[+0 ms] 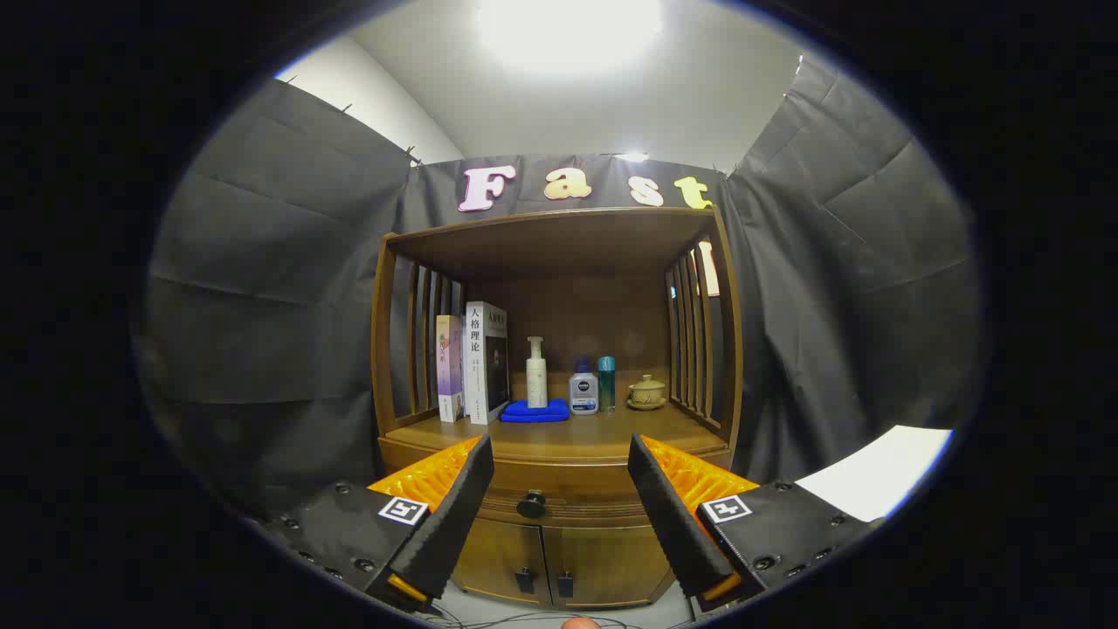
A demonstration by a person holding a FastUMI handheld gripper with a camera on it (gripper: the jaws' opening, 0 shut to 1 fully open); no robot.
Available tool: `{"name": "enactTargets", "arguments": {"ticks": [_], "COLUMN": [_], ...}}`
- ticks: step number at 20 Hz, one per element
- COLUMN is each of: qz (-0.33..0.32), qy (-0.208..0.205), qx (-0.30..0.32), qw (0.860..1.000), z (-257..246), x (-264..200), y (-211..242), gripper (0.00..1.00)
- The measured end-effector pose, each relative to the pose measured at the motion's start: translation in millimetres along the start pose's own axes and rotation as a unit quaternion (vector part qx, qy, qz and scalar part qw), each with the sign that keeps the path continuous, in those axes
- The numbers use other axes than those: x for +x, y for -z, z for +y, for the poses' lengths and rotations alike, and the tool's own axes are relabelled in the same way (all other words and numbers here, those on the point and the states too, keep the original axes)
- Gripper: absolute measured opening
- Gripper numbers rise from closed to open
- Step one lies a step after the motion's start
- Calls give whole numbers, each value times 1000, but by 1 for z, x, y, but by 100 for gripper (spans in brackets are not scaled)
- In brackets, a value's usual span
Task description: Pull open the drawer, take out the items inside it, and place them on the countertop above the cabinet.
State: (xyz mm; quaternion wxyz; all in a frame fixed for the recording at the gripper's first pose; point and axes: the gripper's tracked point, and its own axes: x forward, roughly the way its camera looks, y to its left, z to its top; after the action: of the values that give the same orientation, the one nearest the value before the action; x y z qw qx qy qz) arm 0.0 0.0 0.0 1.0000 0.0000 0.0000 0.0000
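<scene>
A wooden cabinet (559, 542) stands ahead, its drawer (568, 489) pushed in flush under the countertop (559, 435). A dark round knob (531, 504) marks the drawer's front, slightly left of centre between my fingers. My gripper (559, 524) is open, fingers wide apart, some way short of the knob and holding nothing. The inside of the drawer is hidden.
On the countertop stand two books (476, 369) at the left, a pump bottle (536, 374) on a blue cloth (534, 411), a small clear bottle (583, 389), a teal bottle (606, 383) and a lidded cup (647, 392). Two lower doors (546, 568) sit beneath the drawer. A white sheet (878, 472) lies right.
</scene>
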Motion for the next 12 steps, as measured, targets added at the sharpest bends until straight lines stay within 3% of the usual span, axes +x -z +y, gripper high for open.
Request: {"name": "enactTargets", "arguments": {"ticks": [12], "qz": [7], "qy": [7], "qx": [-1], "qw": [1000], "z": [-1], "x": [9], "y": [11], "gripper": [98]}}
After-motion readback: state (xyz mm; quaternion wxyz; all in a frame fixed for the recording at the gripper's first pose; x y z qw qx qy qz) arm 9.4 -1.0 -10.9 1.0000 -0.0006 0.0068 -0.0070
